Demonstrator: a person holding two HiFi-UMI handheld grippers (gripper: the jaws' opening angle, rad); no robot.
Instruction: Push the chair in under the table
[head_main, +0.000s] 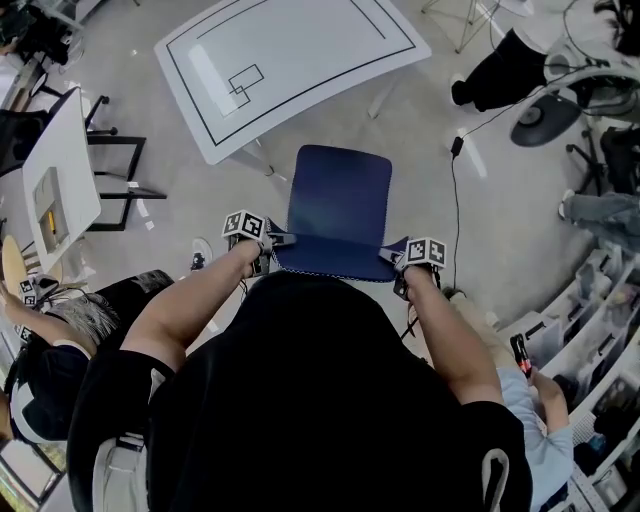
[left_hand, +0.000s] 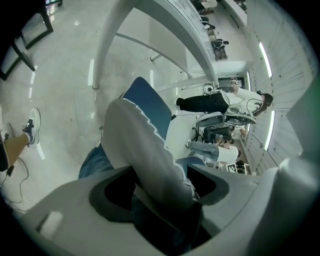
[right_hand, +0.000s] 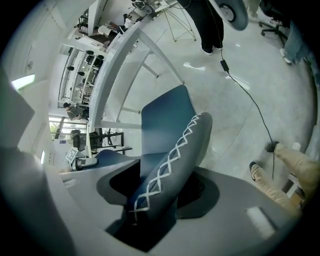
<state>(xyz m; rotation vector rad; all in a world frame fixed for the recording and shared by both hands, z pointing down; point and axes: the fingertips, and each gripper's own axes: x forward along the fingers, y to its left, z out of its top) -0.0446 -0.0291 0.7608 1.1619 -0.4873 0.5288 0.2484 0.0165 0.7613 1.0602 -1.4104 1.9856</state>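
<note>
A blue chair (head_main: 338, 195) stands just in front of me, its seat facing the white table (head_main: 290, 60) with black lines on its top. My left gripper (head_main: 268, 240) is shut on the left end of the chair's backrest. My right gripper (head_main: 398, 258) is shut on the right end. In the left gripper view the padded backrest edge (left_hand: 145, 150) runs between the jaws of the left gripper (left_hand: 165, 200), with a table leg (left_hand: 107, 45) beyond. In the right gripper view the cross-stitched backrest edge (right_hand: 170, 165) sits in the right gripper (right_hand: 155, 200), below the table's edge (right_hand: 115, 65).
A black cable (head_main: 455, 190) trails over the floor right of the chair. A second white table (head_main: 60, 170) stands at the left. A person (head_main: 60, 330) sits at lower left and another (head_main: 540, 400) at lower right. An office chair (head_main: 545, 115) stands at upper right.
</note>
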